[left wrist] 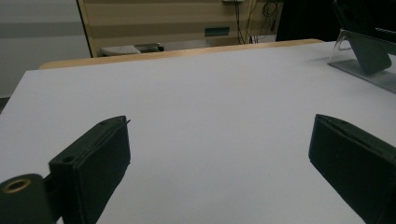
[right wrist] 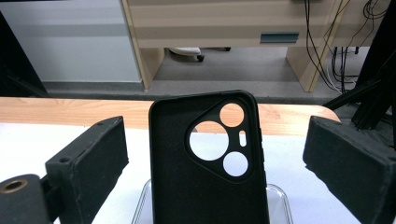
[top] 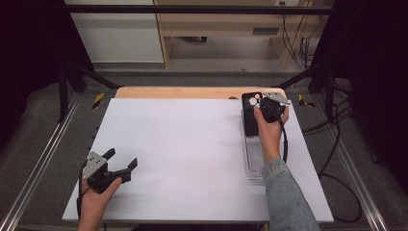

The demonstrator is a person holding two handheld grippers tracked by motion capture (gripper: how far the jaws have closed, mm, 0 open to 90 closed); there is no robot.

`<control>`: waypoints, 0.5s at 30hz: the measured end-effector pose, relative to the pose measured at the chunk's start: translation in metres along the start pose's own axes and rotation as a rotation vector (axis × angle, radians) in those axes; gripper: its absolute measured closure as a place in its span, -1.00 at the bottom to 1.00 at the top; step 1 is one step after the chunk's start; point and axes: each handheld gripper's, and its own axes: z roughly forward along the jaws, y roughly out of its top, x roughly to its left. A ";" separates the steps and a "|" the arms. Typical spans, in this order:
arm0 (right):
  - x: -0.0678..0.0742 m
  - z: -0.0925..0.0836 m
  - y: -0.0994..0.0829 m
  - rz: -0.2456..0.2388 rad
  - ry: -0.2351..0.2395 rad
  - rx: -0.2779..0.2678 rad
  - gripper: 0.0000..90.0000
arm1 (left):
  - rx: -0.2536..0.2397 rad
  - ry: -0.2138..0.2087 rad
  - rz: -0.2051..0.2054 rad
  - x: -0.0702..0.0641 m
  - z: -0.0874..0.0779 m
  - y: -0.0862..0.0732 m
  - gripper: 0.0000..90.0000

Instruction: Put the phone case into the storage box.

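A black phone case (top: 250, 120) with round camera cut-outs stands upright at the far end of a clear plastic stand (top: 254, 163) on the right side of the table. My right gripper (top: 260, 103) is open around the top of it. In the right gripper view the case (right wrist: 205, 196) stands between the two wide-apart jaws of the gripper (right wrist: 217, 140), with a gap on each side. My left gripper (top: 122, 158) is open near the front left of the table, nothing between its jaws (left wrist: 219, 154). The left gripper view catches the case (left wrist: 369, 53) on the stand (left wrist: 345, 65) at the far right.
A white board (top: 192, 154) covers the table, with a wooden strip (top: 192, 92) along the far edge. Beyond it stand a wooden cabinet (top: 216, 24) and hanging cables (top: 298, 43). Metal rails (top: 38, 163) run along both sides.
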 end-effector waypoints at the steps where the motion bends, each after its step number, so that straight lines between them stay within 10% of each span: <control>1: -0.001 0.000 0.000 0.001 0.001 0.003 -0.84 | 0.000 0.000 -0.001 0.000 0.000 0.000 -0.88; 15: -0.005 -0.005 -0.001 0.003 0.018 0.005 -0.83 | 0.000 0.000 0.001 0.000 0.000 0.000 -0.87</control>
